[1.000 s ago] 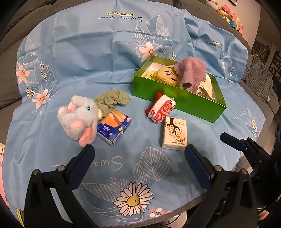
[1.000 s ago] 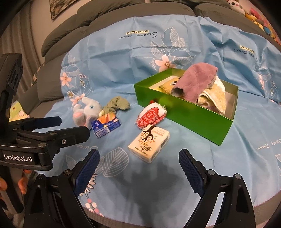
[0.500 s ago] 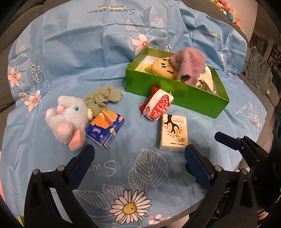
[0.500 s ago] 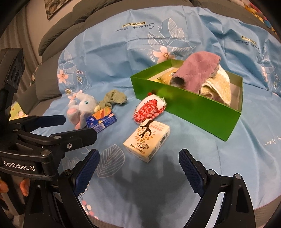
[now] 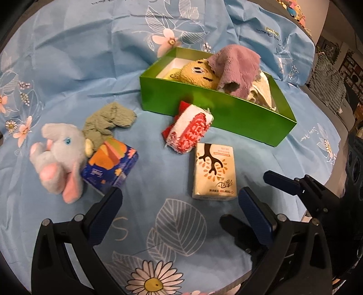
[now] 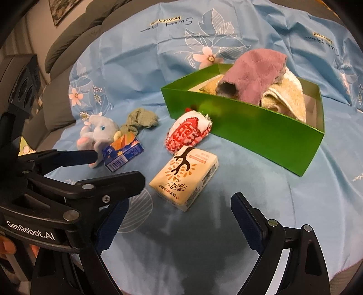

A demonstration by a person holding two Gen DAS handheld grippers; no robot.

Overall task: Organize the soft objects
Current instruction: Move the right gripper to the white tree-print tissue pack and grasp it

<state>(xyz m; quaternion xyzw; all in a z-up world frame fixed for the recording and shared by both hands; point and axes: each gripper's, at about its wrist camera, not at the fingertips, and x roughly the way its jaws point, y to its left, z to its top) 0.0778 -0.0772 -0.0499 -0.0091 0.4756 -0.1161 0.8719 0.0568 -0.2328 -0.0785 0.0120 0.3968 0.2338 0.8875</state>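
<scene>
1. A green box (image 5: 229, 113) lies open on a blue flowered cloth (image 5: 79, 68), at the far right of the loose things.
2. Inside the green box a mauve cloth (image 5: 236, 65) drapes over a tan plush toy (image 5: 197, 73); at the right end sits a cream towel (image 6: 285, 95). The box's white floor shows at its far left corner.
3. A red-and-white patterned cloth bundle (image 5: 189, 131) lies outside, touching the box's near wall.
4. Just near of that bundle lies a cream tissue pack (image 5: 214, 170) printed with a brown tree, flat on the cloth.
5. To the left, a blue-and-orange tissue pack (image 5: 111, 163) rests against a grey-and-pink plush elephant (image 5: 59, 156); a crumpled grey-green cloth (image 5: 111, 120) lies just beyond them.
6. The left hand-held gripper (image 5: 179, 213) hangs over the near part of the blue flowered cloth with its jaws spread wide and nothing between them; the cream tissue pack is just beyond its right finger.
7. The right hand-held gripper (image 6: 177, 217) is likewise released, jaws wide apart and empty, with the cream tissue pack just ahead of the gap.
8. The blue flowered cloth covers a grey sofa (image 6: 74, 38), whose cushions show at the far left. A framed picture (image 6: 60, 9) hangs on the wall behind, and a row of colourful plush toys (image 5: 292, 9) lines the far right corner.
</scene>
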